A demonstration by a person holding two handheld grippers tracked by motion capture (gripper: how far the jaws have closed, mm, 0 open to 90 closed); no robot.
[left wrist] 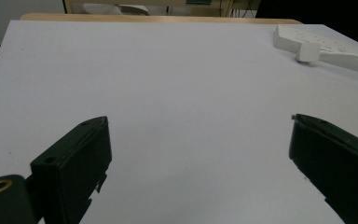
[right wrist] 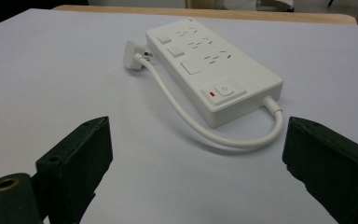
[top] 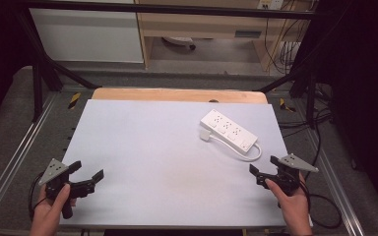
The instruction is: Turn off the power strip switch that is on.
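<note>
White tabletop [top: 142,147], near edge: left gripper [top: 87,178] and right gripper [top: 263,169], jaws spread wide, nothing held. Farther right: white power strip [top: 228,130], untouched, its cord [right wrist: 186,112] looped alongside, plug [right wrist: 133,55] lying loose. Work judged not begun; approach and grasp remain.
</note>
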